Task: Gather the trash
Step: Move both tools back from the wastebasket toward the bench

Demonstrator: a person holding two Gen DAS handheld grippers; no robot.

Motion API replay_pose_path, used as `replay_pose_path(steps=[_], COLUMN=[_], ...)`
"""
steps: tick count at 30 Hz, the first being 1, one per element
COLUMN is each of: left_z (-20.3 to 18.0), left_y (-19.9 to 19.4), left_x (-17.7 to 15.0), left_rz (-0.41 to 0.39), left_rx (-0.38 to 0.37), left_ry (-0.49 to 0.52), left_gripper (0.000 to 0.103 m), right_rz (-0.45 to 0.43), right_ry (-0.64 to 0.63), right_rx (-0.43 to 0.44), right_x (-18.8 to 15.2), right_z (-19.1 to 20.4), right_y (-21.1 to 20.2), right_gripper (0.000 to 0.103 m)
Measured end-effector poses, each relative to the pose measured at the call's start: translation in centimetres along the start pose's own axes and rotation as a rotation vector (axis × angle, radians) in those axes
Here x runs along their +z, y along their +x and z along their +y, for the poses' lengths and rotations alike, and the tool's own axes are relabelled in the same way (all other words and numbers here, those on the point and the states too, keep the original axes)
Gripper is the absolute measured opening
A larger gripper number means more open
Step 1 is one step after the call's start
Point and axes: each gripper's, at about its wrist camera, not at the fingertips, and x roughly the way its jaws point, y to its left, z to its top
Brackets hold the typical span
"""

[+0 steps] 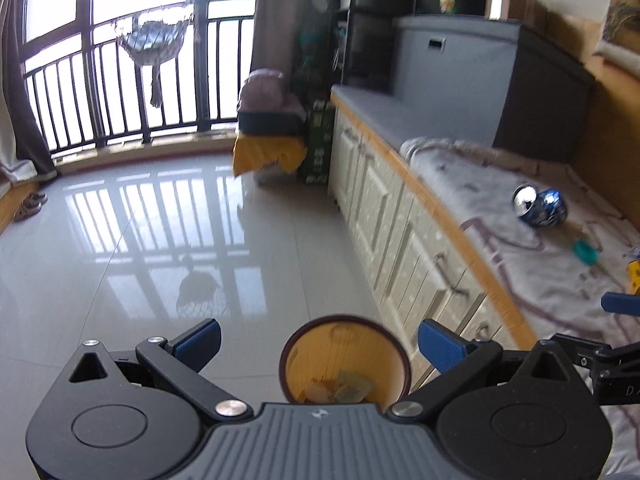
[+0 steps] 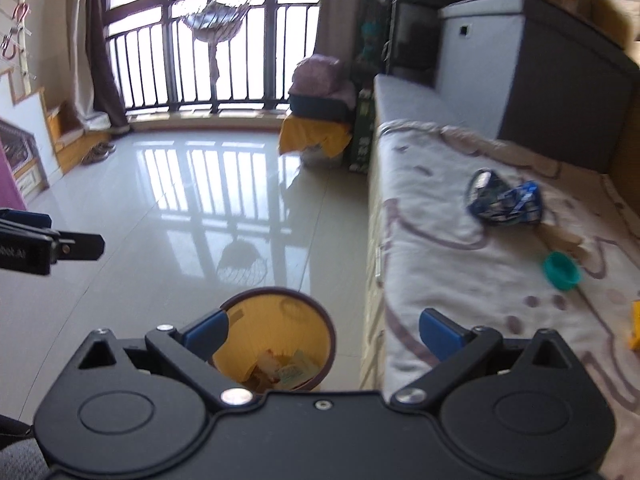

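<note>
Above the glossy floor, the left gripper [image 1: 320, 344] and right gripper [image 2: 322, 330] hang with jaws wide and empty over the bin [image 1: 394, 354], scraps inside; a crushed can [image 2: 504, 198], teal cap [image 2: 562, 270] and yellow scrap [image 2: 635, 326] lie on the blanket [image 2: 440, 264]

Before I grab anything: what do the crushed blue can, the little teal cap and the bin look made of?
Crushed blue can: thin metal, likely aluminium; its end shines mirror-bright and the printed wall is crumpled. Teal cap: probably moulded plastic, uniform matte colour, blurred. Bin: seemingly plastic, smooth yellow inside with a dark brown rim, paper scraps at the bottom.
</note>
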Motion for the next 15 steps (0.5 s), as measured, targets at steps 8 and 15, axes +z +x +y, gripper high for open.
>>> replay_pose_path(steps=[8, 15], left_z=[-3.1, -7.3], left_y=[-2.5, -3.2], left_x=[0.5, 0.6], left_rz=[-0.099, -0.145], left_rx=[-0.028, -0.092], left_ry=[0.021, 0.053], left_gripper=[0.103, 0.103], right_rz=[-0.114, -0.183], right_ry=[0.052, 0.105], right_rx=[-0.081, -0.184], right_x=[-1.7, -3.9], right_z=[-3.5, -8.0], right_y=[-4.3, -7.1], right_gripper=[0.103, 0.103])
